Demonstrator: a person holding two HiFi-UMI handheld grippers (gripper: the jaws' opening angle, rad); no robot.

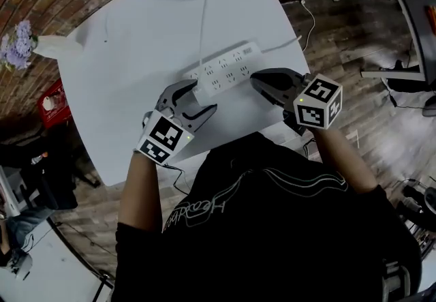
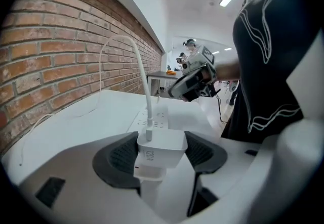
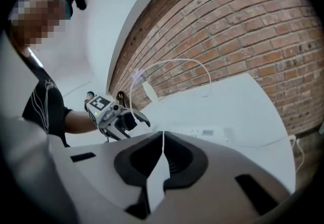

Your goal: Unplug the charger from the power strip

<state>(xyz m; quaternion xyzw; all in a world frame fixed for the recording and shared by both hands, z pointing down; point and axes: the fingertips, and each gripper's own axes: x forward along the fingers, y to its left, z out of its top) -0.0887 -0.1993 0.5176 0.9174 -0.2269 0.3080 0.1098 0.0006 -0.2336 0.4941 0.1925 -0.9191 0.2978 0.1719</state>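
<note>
The white charger [image 2: 162, 151] is being flanked by the fingers [image 2: 117, 157] of the left gripper [image 2: 162, 141]. The dark pads are lying against its two flat sides with no gap showing, though how hard it is being squeezed cannot be told. Beneath the fingers it is still seated in the end socket of the power strip [image 1: 228, 67] on the worktop [image 1: 129, 41], its white cable [image 2: 143, 74] rising just beyond the fingertips. The shell is judged rigid, light and smooth, so slipping is being risked. The flat sides should be gripped and pulled straight out, never the limp cable. The right gripper [image 3: 162, 137], fingers pressed together on nothing, is being held near the strip, which will probably need pinning.
</note>
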